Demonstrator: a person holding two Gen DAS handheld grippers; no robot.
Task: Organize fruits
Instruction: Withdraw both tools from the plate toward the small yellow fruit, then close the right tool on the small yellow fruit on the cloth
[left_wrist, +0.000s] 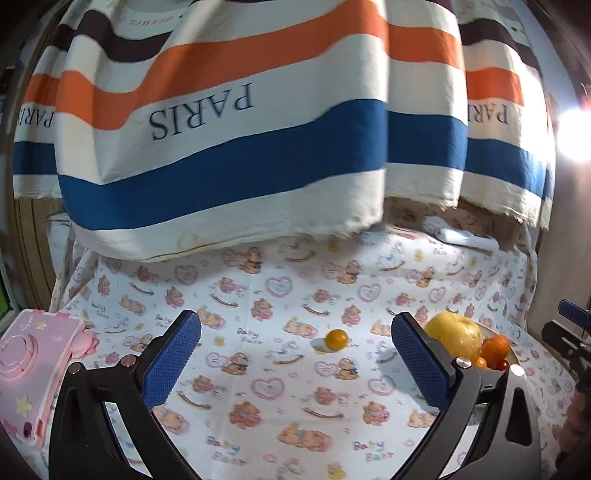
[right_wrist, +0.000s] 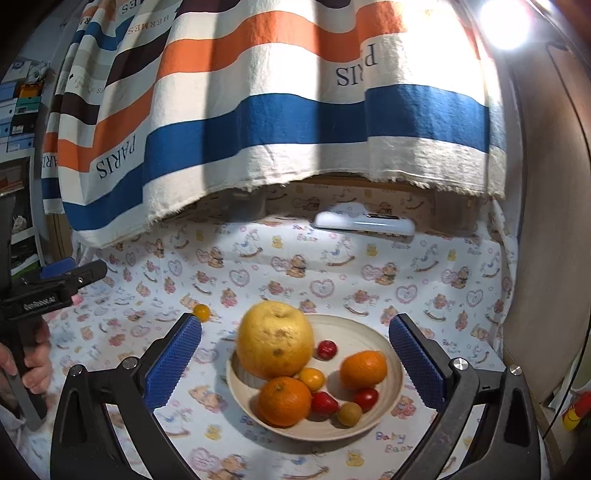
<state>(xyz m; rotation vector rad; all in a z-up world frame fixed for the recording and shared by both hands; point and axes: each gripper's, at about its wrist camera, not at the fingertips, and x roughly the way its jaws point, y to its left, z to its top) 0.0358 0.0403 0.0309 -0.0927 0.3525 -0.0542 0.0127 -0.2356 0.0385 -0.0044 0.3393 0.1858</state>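
Note:
A cream bowl (right_wrist: 384, 341) on the bear-print cloth holds a big yellow citrus (right_wrist: 275, 338), two oranges (right_wrist: 283, 400) (right_wrist: 363, 369), and several small red and yellow tomatoes (right_wrist: 327, 349). One small orange-yellow tomato (left_wrist: 336, 339) lies loose on the cloth left of the bowl; the right wrist view shows this loose tomato (right_wrist: 201, 312) too. My left gripper (left_wrist: 295, 354) is open, low over the cloth, the loose tomato ahead between its fingers. My right gripper (right_wrist: 293, 360) is open, straddling the bowl from the near side. In the left wrist view the bowl (left_wrist: 511, 354) sits behind the right finger.
A striped "PARIS" curtain (left_wrist: 236, 147) hangs over the back of the table. A pink toy case (left_wrist: 33, 369) lies at the left edge. A white flat device (right_wrist: 365, 223) rests at the back. A bright lamp (right_wrist: 506, 22) glares top right. A hand (right_wrist: 33, 365) holds the left gripper's handle.

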